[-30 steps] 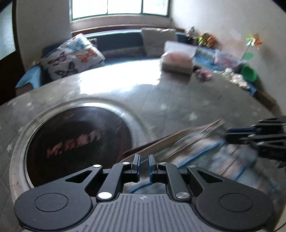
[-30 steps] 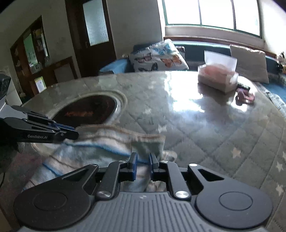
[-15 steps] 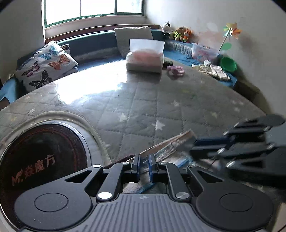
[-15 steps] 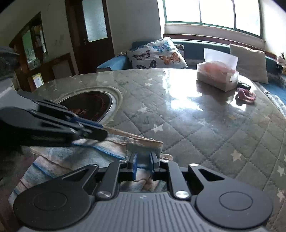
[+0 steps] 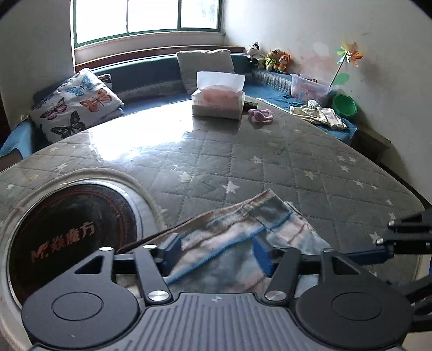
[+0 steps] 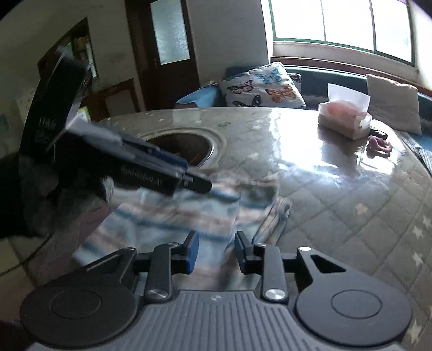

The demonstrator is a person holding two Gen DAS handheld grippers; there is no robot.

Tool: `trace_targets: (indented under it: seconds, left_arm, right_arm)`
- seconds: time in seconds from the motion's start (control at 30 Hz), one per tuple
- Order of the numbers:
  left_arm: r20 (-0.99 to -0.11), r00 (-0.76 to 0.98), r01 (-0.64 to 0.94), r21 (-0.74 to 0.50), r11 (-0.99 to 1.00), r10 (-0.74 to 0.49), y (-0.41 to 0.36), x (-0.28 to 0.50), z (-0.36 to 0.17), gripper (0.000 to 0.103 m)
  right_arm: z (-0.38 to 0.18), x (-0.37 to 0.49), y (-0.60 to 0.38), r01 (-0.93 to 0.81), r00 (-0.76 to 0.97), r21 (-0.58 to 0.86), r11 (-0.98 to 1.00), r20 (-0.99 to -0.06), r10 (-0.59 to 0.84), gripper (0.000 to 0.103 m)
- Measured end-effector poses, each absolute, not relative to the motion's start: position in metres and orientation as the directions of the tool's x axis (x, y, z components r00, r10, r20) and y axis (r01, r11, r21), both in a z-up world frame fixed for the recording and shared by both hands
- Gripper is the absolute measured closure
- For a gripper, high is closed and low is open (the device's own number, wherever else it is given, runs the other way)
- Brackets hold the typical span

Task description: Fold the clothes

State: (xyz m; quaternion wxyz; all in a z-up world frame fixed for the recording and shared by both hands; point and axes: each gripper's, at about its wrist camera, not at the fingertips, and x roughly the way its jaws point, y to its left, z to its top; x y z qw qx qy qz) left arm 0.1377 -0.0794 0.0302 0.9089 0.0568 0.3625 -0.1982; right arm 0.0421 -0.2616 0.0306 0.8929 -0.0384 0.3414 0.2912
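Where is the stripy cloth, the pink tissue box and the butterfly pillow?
blue-striped folded cloth (image 5: 243, 243), left wrist view, middle of its top layer
pink tissue box (image 5: 217, 104), left wrist view, front face
white butterfly-print pillow (image 6: 262, 87), right wrist view, centre of its cover

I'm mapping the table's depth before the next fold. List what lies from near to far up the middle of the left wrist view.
Striped blue and white folded cloth → grey quilted star-patterned table cover → pink and white tissue box → beige square cushion → green-framed window.
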Motion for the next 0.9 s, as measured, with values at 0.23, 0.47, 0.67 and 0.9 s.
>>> trace_targets:
  seconds: [0.23,0.47,0.67,0.9]
  left_arm:
    - [-0.671,0.69,0.319,-0.052,0.946,-0.27,-0.054,0.108,0.035,0.002]
    - [-0.665,0.719,0.212,-0.067,0.975,-0.202,-0.023,0.081,0.035,0.0]
    - [-0.677,0.719,0.145,-0.078,0.986,-0.16,-0.006,0.068,0.03,0.0]
    - [-0.685,0.713,0.111,-0.1,0.989,-0.15,0.0,0.058,0.023,0.0]
  right_arm:
    - [0.014,0.025,-0.267,-0.526,0.609,0.132,0.84,-0.631,0.48,0.062]
    - [0.032,0.032,-0.261,-0.549,0.638,0.117,0.827,-0.581,0.506,0.054]
    - [0.018,0.052,-0.257,-0.522,0.636,0.15,0.84,-0.588,0.5,0.052]
    - [0.022,0.042,-0.263,-0.504,0.644,0.18,0.845,-0.574,0.506,0.051]
